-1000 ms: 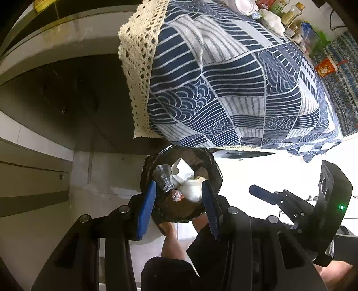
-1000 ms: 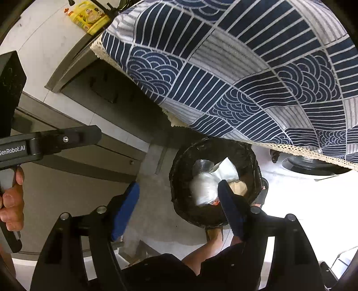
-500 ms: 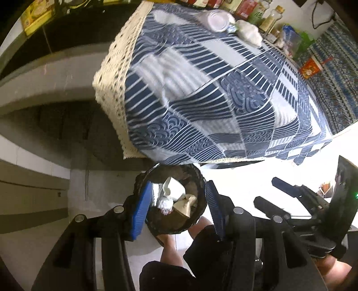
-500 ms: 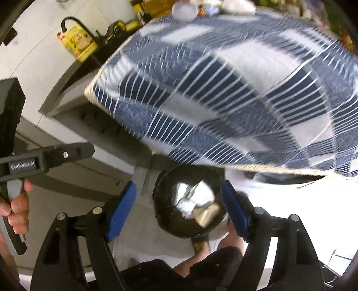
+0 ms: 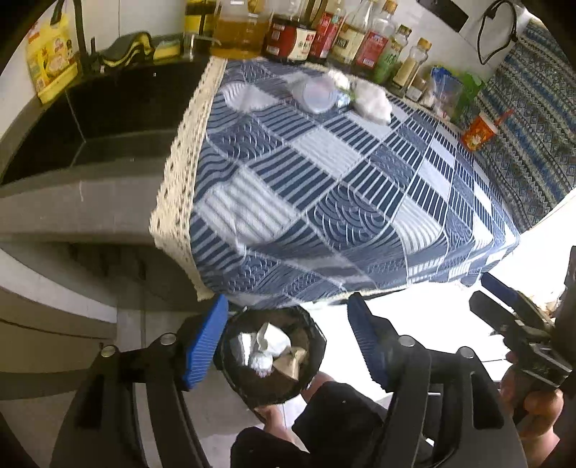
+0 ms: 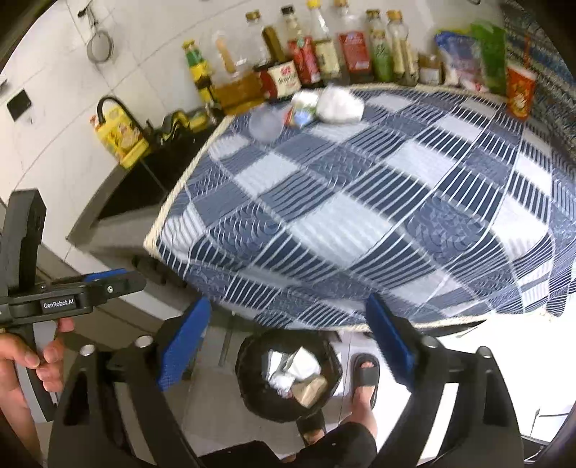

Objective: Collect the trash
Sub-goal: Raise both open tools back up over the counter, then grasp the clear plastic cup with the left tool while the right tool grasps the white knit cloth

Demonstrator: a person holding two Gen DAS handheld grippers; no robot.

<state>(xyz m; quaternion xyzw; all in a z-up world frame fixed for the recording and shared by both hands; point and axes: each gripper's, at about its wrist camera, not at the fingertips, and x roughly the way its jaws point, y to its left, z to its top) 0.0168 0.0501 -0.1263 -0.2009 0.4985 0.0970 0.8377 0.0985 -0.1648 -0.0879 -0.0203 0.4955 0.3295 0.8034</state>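
A black-lined trash bin [image 5: 316,342] [image 6: 248,392] stands on the floor under the table's front edge, holding crumpled white paper [image 5: 268,342] and foil. My left gripper [image 5: 288,338] is open and empty, high above the bin. My right gripper [image 6: 284,342] is open and empty, also above it. On the far side of the blue patterned tablecloth [image 5: 342,187] [image 6: 360,201] lie a clear plastic cup [image 5: 316,95] [image 6: 266,124], a crumpled white wad [image 5: 372,99] [image 6: 340,104] and a small wrapper [image 6: 302,113].
A row of sauce and oil bottles [image 5: 316,32] [image 6: 324,54] lines the wall behind the table. A red paper cup [image 5: 478,133] [image 6: 520,91] stands at the far right. A black sink [image 5: 108,108] lies left of the table. My sandalled foot [image 6: 363,378] stands beside the bin.
Both grippers have lifted and tilted up from the bin, which now looks smaller and lower. The table top with its trash and the bottles has come into view.
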